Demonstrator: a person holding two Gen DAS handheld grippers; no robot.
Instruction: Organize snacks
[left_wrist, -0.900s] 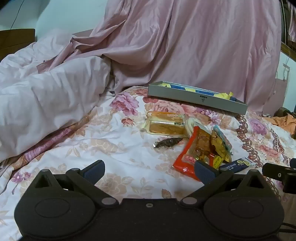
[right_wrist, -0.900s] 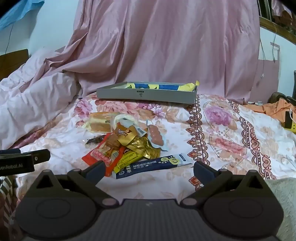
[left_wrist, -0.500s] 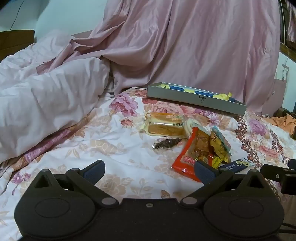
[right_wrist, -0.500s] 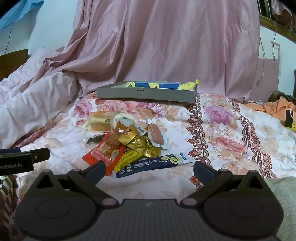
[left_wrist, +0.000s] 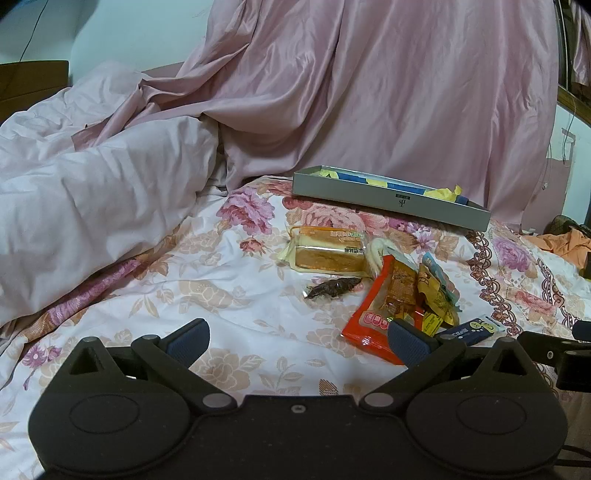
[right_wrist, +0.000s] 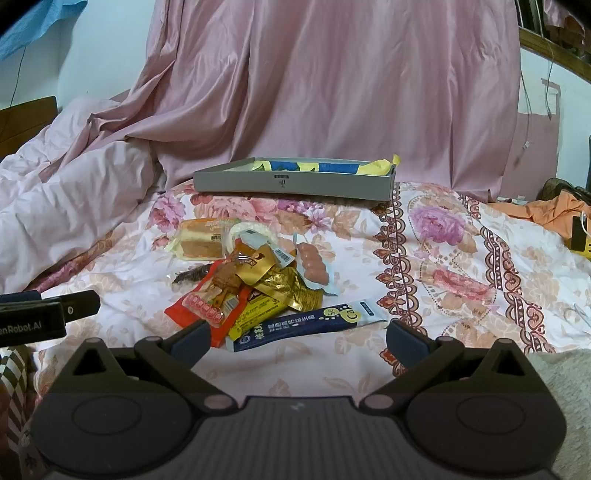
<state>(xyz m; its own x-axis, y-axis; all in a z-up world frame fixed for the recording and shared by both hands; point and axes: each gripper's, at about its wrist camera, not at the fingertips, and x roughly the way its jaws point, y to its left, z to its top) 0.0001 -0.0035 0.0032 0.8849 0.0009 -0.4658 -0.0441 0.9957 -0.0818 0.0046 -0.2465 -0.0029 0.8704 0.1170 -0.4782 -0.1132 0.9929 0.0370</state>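
Between the wide-open, empty right gripper (right_wrist: 297, 338) fingers lies bare bedspread (right_wrist: 461, 258); snacks (right_wrist: 258, 284) sit just ahead-left. Left gripper (left_wrist: 297, 338) too gapes empty.

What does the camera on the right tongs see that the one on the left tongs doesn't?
Only the right view shows the pink sausage pack clearly, plus the whole dark blue stick packet. Only the left view shows the small dark wrapped snack in full, lying apart from the pile. Both show the grey tray at the back, the wrapped cake slice, the red packet, and open, empty tongs.
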